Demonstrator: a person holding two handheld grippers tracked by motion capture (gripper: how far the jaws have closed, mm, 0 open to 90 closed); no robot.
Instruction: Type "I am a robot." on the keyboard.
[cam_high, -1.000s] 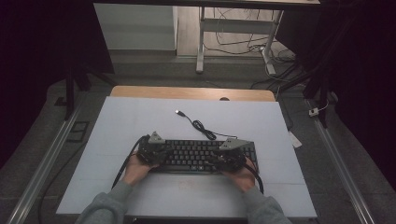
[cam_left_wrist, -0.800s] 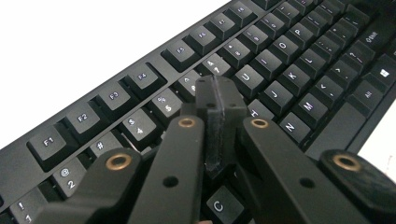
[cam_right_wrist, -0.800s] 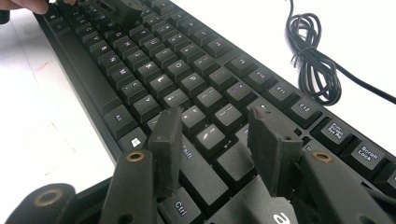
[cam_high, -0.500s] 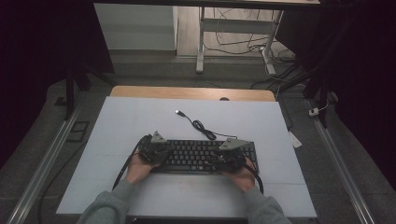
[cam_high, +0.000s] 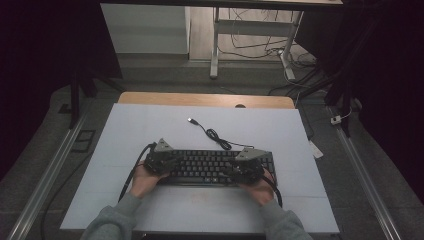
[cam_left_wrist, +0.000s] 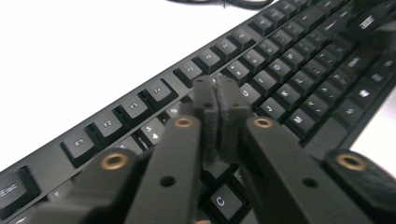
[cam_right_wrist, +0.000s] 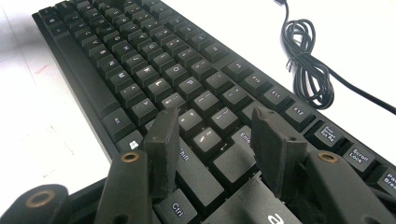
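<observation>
High view: a black keyboard (cam_high: 210, 167) lies flat on the white bench (cam_high: 150, 125), near its front edge, with its cable (cam_high: 215, 135) coiled just behind it and the plug end (cam_high: 191, 120) lying loose further back; the left tongs (cam_high: 167, 162) sit over the keyboard's left end and the right tongs (cam_high: 240, 167) over its right end, each held in one hand; left gripper view shows the left tongs (cam_left_wrist: 216, 100) with pads pressed together, nothing between them, poised just above the upper letter rows; right gripper view shows the right tongs (cam_right_wrist: 217, 135) standing apart, having just been opening, over the keys near Shift and Enter, gripping nothing.
</observation>
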